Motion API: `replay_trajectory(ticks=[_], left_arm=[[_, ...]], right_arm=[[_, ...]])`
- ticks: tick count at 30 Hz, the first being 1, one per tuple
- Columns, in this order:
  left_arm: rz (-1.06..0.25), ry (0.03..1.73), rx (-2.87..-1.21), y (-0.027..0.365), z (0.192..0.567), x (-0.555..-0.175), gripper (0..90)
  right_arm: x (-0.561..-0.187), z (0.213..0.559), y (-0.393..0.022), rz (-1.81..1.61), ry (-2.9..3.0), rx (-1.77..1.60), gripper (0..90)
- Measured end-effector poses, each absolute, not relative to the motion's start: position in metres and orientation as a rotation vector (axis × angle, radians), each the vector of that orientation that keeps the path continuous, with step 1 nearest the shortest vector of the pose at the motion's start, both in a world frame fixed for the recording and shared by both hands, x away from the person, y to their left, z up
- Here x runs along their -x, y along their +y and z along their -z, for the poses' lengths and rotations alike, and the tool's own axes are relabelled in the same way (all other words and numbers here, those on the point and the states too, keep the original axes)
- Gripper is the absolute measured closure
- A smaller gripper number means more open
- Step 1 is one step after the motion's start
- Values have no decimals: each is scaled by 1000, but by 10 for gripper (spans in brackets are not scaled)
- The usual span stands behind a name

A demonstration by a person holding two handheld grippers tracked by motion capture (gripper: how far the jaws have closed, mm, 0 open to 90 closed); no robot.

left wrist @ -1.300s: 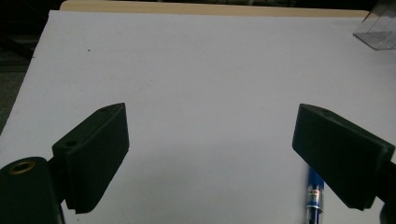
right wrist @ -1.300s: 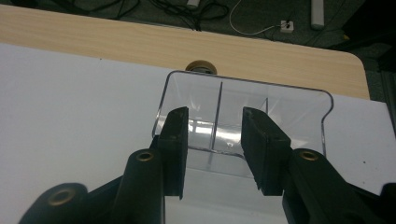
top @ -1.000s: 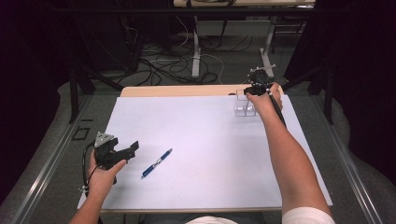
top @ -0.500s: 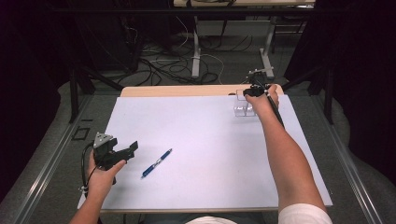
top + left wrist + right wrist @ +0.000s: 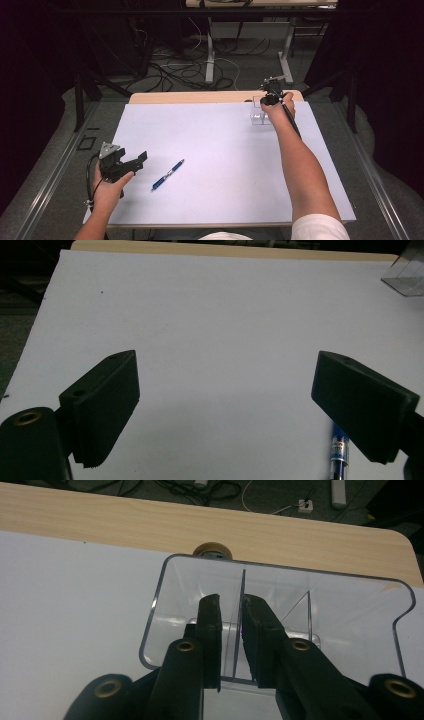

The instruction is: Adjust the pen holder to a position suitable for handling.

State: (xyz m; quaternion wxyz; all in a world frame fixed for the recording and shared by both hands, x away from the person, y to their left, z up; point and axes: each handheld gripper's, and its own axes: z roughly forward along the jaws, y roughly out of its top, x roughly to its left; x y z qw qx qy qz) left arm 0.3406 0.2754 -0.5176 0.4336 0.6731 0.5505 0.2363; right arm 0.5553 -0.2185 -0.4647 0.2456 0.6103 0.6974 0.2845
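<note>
I take the white tabletop as my landmark. At its far right corner stands the clear holder, an acrylic stand with upright dividers, and my right tool reaches into it from above. Its jaws have just been closing, one on each side of a thin divider. They look nearly together, yet I cannot tell whether the pads already press on the sheet.

To do this well I should close squarely, pads flat to the divider and set deep rather than on its top edge, since smooth acrylic is likely to slip or twist. Any lift ought to go straight up, keeping the holder level, and slowly enough to feel whether the grip holds.

Just past the holder, on the bare wood strip at the tabletop's far edge, sits a small brown disc; I would keep the holder off it.

At the tabletop's near left my left tool hangs spread wide and empty, with the blue pen just beside it.
</note>
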Motion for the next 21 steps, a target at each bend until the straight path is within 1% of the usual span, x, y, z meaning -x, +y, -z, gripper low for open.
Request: replay_trajectory(ticks=[8,21], left_arm=[[-588,1371,-1679,275,518,-340,121],[-580,1373,-1681,275,518,-340,124]], right_arm=[[-556,467,-222,-762,1892,-1702,868],[-555,466,-218,-749,1830,-1771,893]])
